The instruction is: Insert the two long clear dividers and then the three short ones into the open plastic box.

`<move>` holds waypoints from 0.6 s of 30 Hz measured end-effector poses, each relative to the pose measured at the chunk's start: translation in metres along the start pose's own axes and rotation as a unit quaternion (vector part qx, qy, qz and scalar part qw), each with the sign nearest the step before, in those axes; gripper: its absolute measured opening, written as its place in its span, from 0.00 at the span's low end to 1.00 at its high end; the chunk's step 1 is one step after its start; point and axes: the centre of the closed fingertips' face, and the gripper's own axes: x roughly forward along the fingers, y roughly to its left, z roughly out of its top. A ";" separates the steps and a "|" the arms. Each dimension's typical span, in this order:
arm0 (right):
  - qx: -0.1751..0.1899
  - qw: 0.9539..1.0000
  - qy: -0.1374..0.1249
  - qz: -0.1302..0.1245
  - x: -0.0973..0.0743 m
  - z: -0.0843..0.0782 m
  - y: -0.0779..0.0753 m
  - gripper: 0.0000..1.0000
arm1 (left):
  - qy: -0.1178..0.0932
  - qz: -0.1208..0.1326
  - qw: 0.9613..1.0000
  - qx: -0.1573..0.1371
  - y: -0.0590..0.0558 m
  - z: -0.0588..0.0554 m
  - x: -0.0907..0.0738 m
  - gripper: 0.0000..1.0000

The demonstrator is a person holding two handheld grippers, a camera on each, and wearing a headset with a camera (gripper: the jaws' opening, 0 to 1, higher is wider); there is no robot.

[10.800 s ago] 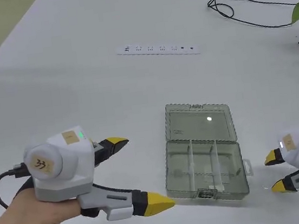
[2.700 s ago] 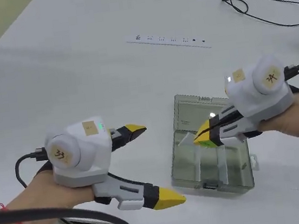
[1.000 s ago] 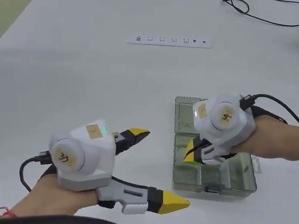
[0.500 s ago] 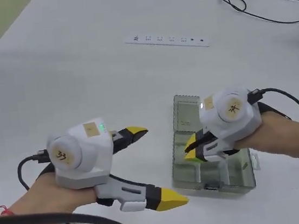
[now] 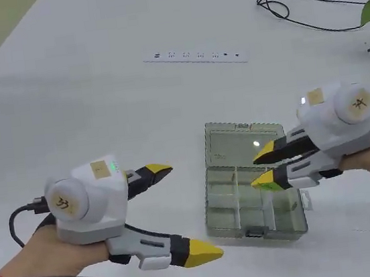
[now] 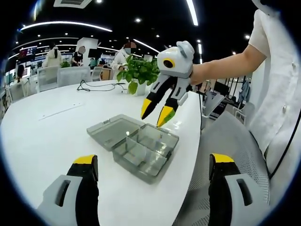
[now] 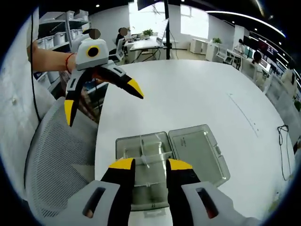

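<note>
**Dividers partly seated, right gripper poised over the tray**

White table (image 5: 98,88) underneath everything, with a power strip (image 5: 195,57) well beyond the far side of the open plastic box (image 5: 231,231). Box lying flat, its lid (image 5: 247,146) folded back on the far side and its tray on the near side.

Left gripper (image 5: 184,211) off the box's left flank, near the front corner but clear of it. Jaws spread wide, nothing between them, pointed across toward the tray.

Right gripper (image 5: 262,170) above the box's right half, tips angled down over the tray and not touching it. Jaws narrow, with a small gap; seemingly empty, though a clear piece there would be hard to spot.

Clear dividers (image 5: 237,196) standing inside the box: long ones running from hinge side to front, and at least one short crosspiece between them. Exact count too hard to read, clear plastic against clear plastic.

Judged from this: somewhere in the short-divider stage, with the long pair apparently in place. Next move likely one of two things: fetching another short piece, or pressing down one that sits high. Either way, calls for a narrow pinch on the top edge, a straight drop in line with the box's wall slots, and light pressure only. Worth bracing the box's left wall with the idle left gripper to stop it sliding.
</note>
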 end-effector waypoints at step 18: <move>0.008 0.995 0.097 -0.018 -0.058 -0.105 -0.001 0.44 | 0.004 -0.003 1.000 0.001 -0.001 0.001 0.001 1.00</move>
